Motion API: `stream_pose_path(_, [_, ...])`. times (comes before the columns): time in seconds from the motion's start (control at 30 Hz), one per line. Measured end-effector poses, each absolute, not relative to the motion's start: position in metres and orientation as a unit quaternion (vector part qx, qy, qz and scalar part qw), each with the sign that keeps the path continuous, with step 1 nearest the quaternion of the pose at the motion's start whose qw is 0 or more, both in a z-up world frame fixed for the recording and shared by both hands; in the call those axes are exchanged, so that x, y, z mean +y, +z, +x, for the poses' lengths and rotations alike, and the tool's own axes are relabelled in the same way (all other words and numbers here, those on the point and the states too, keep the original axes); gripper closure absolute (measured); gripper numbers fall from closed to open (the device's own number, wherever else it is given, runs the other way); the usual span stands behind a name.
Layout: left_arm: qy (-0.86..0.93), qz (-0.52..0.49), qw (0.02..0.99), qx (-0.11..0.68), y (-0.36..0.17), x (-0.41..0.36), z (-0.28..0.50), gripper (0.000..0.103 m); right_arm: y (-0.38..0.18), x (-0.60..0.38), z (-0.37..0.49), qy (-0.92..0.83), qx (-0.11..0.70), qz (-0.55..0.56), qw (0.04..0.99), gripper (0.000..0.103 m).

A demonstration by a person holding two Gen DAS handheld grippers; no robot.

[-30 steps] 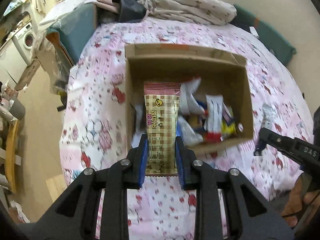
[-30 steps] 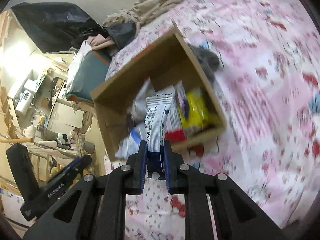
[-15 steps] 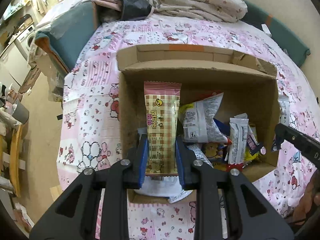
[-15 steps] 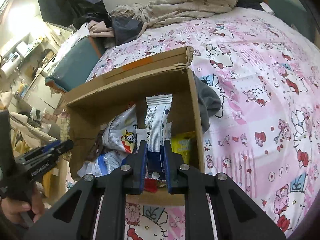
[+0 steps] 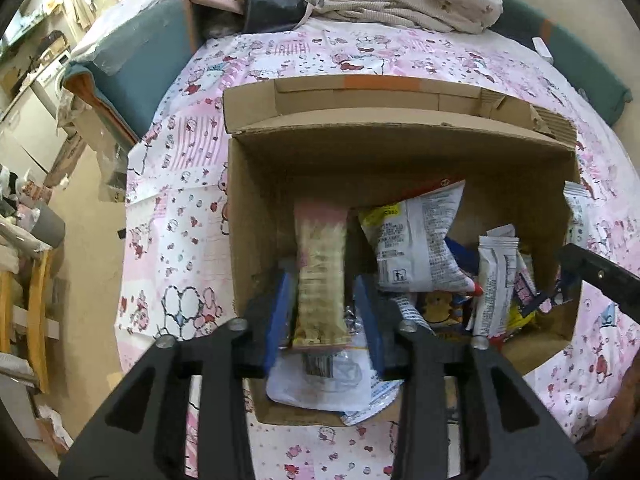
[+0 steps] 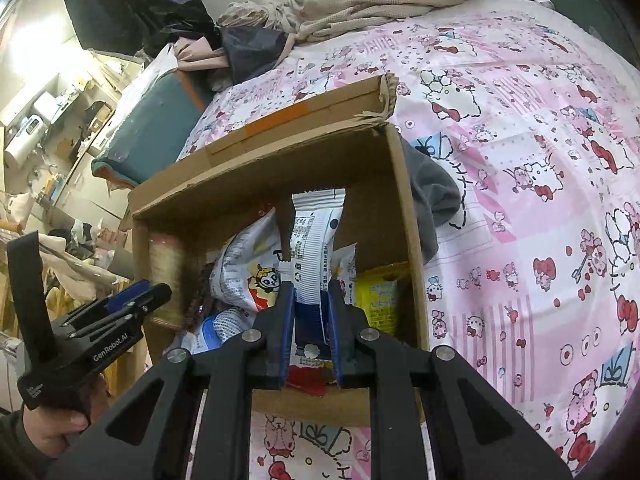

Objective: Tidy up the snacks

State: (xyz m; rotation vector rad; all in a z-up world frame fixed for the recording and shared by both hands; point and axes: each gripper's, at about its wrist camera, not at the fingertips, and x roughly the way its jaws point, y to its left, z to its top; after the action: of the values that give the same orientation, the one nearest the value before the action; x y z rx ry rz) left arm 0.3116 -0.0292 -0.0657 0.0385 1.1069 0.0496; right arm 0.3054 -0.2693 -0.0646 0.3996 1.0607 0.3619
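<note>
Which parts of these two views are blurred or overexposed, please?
Left wrist view: the pink-and-tan checked snack packet is motion-smeared while the brown cardboard box stays sharp. Right wrist view: sharp overall, but the lit room corner at upper left is blown out.

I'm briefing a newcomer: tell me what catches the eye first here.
An open cardboard box of snack packets sits on a pink cartoon-print bedspread. The left gripper, jaws just opened, has a pink checked wafer packet loose between its pads over the box; the right gripper pinches a white-and-blue packet.

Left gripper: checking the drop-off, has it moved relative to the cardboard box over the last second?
Yes. The left gripper moved forward over the cardboard box; its jaws just opened.
</note>
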Motion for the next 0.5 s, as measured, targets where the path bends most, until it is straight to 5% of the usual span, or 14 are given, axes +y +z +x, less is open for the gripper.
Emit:
stream_pose_path(0.17, [0.027, 0.003, 0.854, 0.52, -0.056, -0.028, 0.305, 0.021, -0.059, -0.275, 0.305, 0.168, 0.488, 0.202, 0.833, 0.079])
stream_pose_path(0.2, [0.027, 0.001, 0.856, 0.516, -0.053, -0.028, 0.304, 0.019, -0.057, -0.275, 0.304, 0.167, 0.486, 0.203, 0.834, 0.07])
stream_pose_path(0.3, [0.025, -0.003, 0.861, 0.509, -0.045, -0.027, 0.301, 0.017, -0.048, -0.278, 0.299, 0.158, 0.468, 0.203, 0.845, 0.014])
stream_pose_path(0.33, [0.026, -0.004, 0.864, 0.504, -0.041, -0.025, 0.299, 0.017, -0.043, -0.278, 0.297, 0.151, 0.458, 0.198, 0.853, 0.008])
stream_pose_path(0.5, [0.025, -0.023, 0.872, 0.488, -0.029, -0.013, 0.286, 0.017, -0.024, -0.275, 0.282, 0.158, 0.43, 0.169, 0.873, 0.008])
